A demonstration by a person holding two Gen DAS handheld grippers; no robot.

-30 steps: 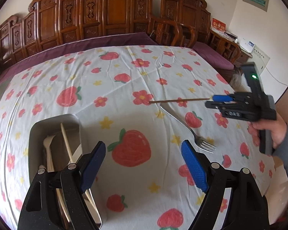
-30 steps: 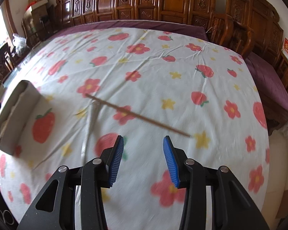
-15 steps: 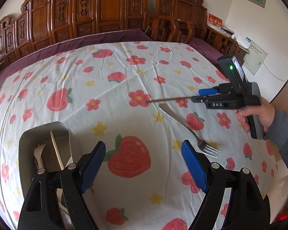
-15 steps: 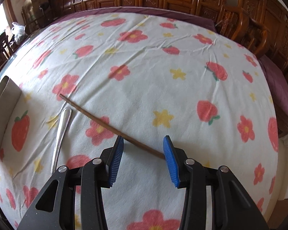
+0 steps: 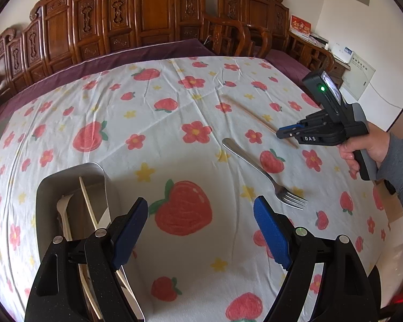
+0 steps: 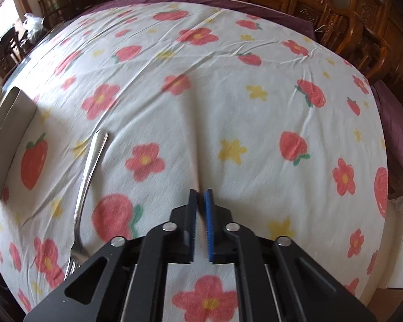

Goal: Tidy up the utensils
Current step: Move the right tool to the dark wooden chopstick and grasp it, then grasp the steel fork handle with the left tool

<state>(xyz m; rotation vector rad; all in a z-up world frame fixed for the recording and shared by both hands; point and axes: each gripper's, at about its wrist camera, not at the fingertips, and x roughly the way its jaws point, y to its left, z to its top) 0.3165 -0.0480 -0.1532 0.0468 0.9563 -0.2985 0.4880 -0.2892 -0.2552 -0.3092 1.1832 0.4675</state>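
Observation:
A brown wooden chopstick (image 5: 251, 114) lies across the flowered tablecloth, and it appears blurred in the right wrist view (image 6: 192, 139). My right gripper (image 6: 200, 197) is shut on the chopstick's near end; it also shows in the left wrist view (image 5: 284, 132). A silver fork (image 5: 260, 170) lies on the cloth beside it, seen also in the right wrist view (image 6: 87, 177). A metal tray (image 5: 94, 170) holds a pale chopstick (image 5: 87, 201) and a white utensil (image 5: 63, 212). My left gripper (image 5: 200, 232) is open and empty, hovering beside the tray.
Carved wooden chairs (image 5: 147, 18) ring the far side of the table. A purple under-cloth (image 5: 137, 56) shows at the far edge. The tray also shows at the left in the right wrist view (image 6: 2, 134).
My right gripper has closed on the near end of the brown chopstick, which has swung to point away from me. The left gripper stayed open, with its view shifting slightly.

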